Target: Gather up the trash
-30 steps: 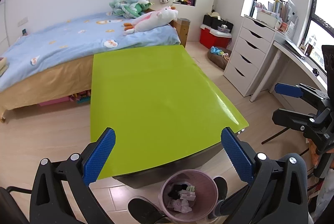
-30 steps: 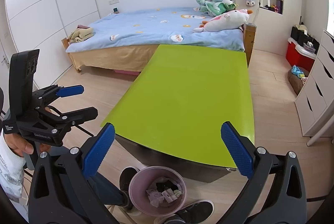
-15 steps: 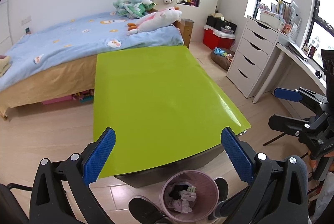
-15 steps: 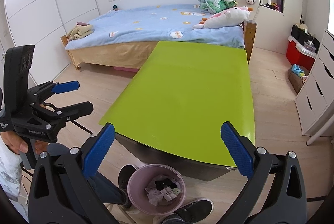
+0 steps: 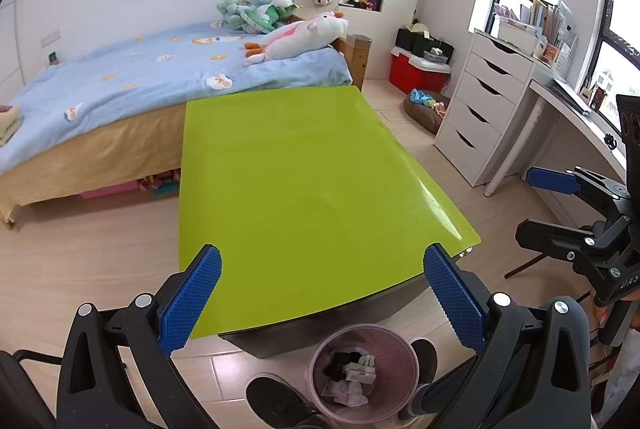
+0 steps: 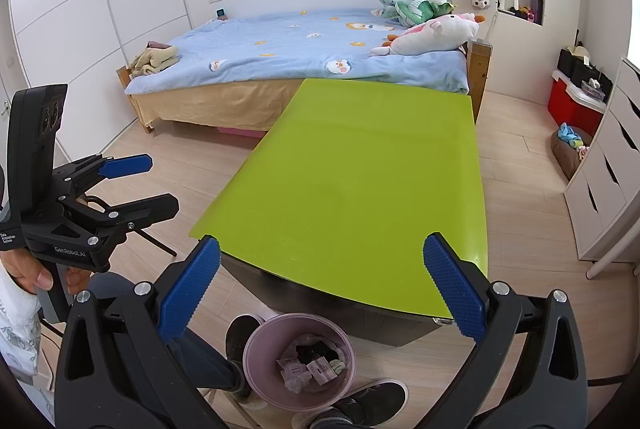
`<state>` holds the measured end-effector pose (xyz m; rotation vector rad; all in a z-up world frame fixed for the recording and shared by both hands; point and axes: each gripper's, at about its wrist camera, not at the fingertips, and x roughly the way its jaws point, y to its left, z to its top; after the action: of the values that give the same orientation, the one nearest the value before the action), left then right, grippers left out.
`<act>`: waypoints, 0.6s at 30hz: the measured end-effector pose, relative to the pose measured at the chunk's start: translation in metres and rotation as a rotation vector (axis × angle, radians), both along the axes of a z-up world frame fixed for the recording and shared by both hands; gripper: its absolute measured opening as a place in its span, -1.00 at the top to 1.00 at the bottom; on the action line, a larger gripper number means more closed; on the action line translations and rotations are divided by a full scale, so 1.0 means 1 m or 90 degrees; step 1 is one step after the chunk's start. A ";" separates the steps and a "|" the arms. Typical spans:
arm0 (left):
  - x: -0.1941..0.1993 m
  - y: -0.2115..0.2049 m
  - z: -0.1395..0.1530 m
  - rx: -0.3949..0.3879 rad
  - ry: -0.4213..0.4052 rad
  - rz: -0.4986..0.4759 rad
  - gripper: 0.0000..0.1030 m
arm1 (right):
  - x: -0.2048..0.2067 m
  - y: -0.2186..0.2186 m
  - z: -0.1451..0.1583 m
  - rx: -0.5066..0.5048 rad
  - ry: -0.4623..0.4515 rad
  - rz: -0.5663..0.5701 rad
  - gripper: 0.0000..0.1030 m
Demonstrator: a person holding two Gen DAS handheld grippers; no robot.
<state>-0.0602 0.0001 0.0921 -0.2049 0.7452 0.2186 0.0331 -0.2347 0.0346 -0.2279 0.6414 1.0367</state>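
Note:
A pink waste bin [image 5: 360, 328] stands on the floor at the green table's near edge, between two dark shoes. Inside lies trash [image 5: 352, 375]: crumpled paper, wrappers and dark scraps. My left gripper [image 5: 322, 295] hangs open above the table's near edge and the bin, with nothing between its blue pads. My right gripper [image 6: 320, 289] is open as well, over the same edge, and the bin [image 6: 256, 343] with its trash [image 6: 310, 365] sits below it. Each gripper shows in the other's view, the right gripper [image 5: 536, 207] and the left gripper [image 6: 156, 185], both open.
The green table [image 5: 300, 189] runs from the bin toward a bed [image 5: 120, 85] with a blue cover and plush toys. White drawers [image 5: 484, 109] and a desk stand on the right. The person's shoes [image 6: 360, 405] flank the bin. A hand [image 6: 28, 275] holds the left gripper.
Both views have drifted only slightly. The grippers stay open and nothing was picked up or dropped.

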 end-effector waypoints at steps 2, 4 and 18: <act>0.000 0.000 0.000 0.000 0.000 0.001 -0.88 | 0.000 0.000 0.000 0.000 0.000 0.000 -0.93; 0.000 0.000 0.000 -0.001 0.000 0.000 -0.88 | 0.000 0.000 0.000 0.000 0.000 0.001 -0.93; 0.000 -0.001 0.000 0.000 0.000 0.001 -0.88 | 0.001 -0.001 0.002 0.000 0.000 0.000 -0.93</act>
<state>-0.0599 -0.0006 0.0923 -0.2055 0.7460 0.2193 0.0340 -0.2356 0.0364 -0.2277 0.6408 1.0370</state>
